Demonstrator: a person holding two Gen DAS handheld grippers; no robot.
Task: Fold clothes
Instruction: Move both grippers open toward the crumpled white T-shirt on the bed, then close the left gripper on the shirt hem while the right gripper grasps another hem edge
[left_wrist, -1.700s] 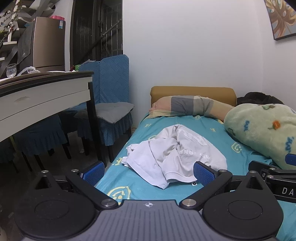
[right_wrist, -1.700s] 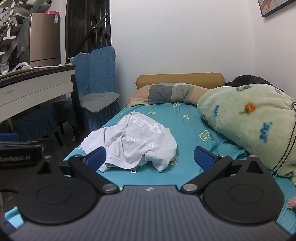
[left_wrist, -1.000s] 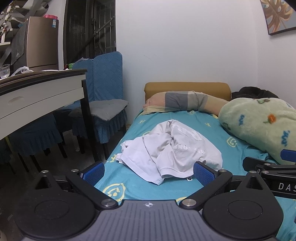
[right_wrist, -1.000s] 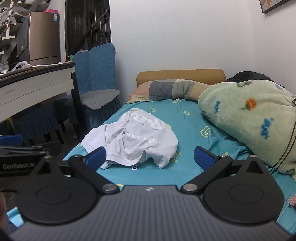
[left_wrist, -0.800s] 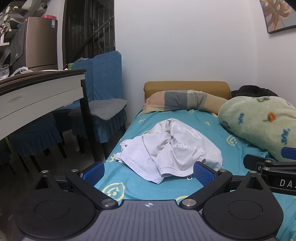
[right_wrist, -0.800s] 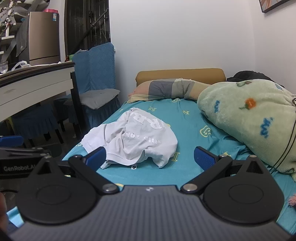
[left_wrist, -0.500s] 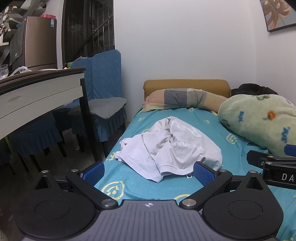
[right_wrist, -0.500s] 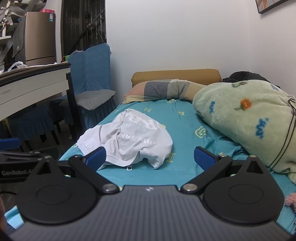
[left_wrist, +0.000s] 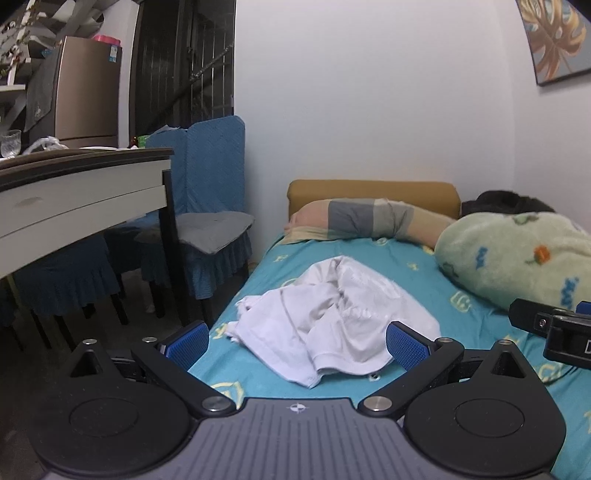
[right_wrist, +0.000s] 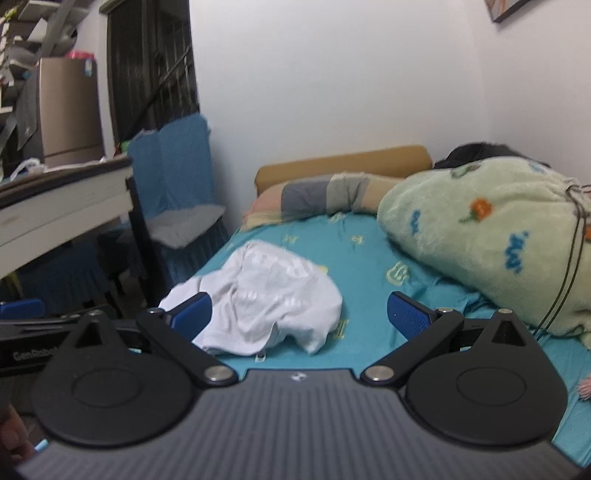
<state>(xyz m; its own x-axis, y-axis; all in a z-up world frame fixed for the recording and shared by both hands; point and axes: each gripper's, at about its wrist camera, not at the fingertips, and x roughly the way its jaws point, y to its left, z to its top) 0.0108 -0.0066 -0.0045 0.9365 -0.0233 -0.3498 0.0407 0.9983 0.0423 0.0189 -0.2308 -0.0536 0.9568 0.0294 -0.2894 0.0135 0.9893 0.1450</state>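
Note:
A crumpled white T-shirt (left_wrist: 332, 317) lies on the teal bed sheet (left_wrist: 476, 325), near the bed's left edge. It also shows in the right wrist view (right_wrist: 266, 299). My left gripper (left_wrist: 295, 341) is open and empty, held just short of the shirt's near hem. My right gripper (right_wrist: 300, 314) is open and empty, to the right of the left one, with its left pad over the shirt's near edge. The right gripper's body (left_wrist: 554, 328) shows at the right of the left wrist view.
A green fleece blanket (right_wrist: 491, 236) is heaped on the bed's right side. A striped pillow (left_wrist: 369, 221) lies at the tan headboard. A table (left_wrist: 74, 195) and blue-covered chairs (left_wrist: 210, 206) stand left of the bed.
Both grippers have drifted forward toward the shirt. The right wrist view has tilted and blurred with quick motion. Both stay open and the shirt has not moved.

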